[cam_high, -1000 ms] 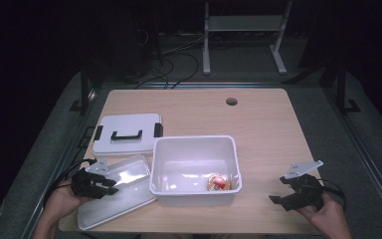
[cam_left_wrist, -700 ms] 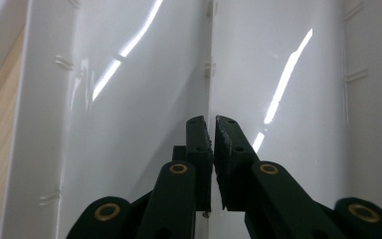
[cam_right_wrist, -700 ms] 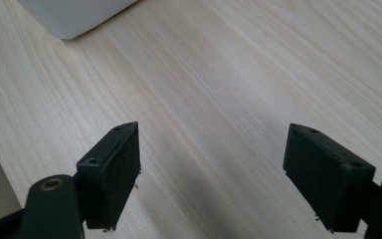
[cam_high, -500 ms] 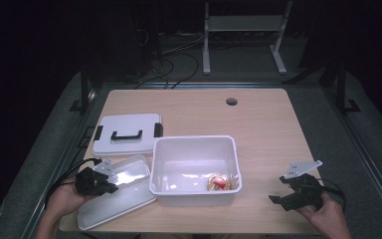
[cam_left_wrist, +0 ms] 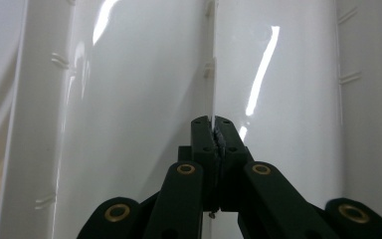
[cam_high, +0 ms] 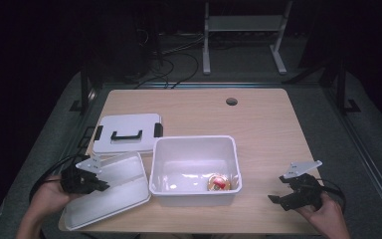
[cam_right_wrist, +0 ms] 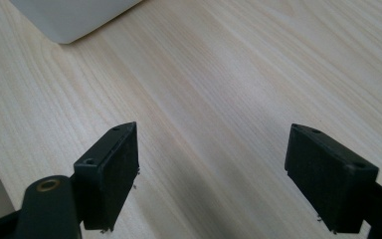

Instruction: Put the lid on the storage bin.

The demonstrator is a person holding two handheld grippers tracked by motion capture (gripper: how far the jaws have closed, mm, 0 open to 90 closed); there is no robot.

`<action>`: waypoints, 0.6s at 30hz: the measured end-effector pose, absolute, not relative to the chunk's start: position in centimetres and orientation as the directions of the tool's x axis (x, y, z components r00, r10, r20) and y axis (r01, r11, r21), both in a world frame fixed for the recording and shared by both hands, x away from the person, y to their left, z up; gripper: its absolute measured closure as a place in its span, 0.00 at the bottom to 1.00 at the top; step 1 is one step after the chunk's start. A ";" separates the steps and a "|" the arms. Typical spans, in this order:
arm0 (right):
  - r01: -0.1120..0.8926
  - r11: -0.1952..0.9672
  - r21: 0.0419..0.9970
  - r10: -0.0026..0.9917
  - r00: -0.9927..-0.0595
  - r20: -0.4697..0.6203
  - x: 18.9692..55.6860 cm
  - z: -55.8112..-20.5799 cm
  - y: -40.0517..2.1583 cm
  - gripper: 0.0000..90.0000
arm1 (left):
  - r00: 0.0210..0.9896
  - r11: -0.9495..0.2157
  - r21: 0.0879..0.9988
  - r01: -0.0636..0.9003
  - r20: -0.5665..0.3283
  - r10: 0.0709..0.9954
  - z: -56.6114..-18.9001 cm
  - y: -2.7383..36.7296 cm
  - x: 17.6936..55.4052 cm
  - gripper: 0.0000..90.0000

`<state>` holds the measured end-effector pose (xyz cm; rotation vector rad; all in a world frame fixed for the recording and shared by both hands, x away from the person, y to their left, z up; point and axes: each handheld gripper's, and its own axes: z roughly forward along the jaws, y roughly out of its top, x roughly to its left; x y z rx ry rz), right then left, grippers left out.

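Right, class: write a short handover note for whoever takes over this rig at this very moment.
Left gripper: shut on the edge of the clear lid, near edge tilted up off the table.
Right gripper: open, holding nothing, low over bare table at the right.
White bin: open, mid-table, small red and yellow item inside.
White case: behind the lid.
Done: lid gripped.
Left: probably place the lid on the bin.

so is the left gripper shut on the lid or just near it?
Shut on it. In the left gripper view the left gripper has its pads pinched on the thin rim of the clear lid; its jaws have just closed.
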<state>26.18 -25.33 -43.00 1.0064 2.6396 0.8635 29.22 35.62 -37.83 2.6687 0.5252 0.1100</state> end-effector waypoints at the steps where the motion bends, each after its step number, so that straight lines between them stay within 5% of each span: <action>1: 0.549 0.600 0.582 0.658 -0.752 0.030 26.2 -43.0 -25.4 0.23 | 0.925 -0.842 0.415 0.345 0.001 0.379 -37.4 35.8 29.1 0.99; 18: 0.550 0.594 0.586 0.663 -0.748 0.030 26.3 -42.9 -25.5 0.23 | 0.937 -0.807 0.520 0.280 0.035 0.347 -30.5 36.6 29.0 0.99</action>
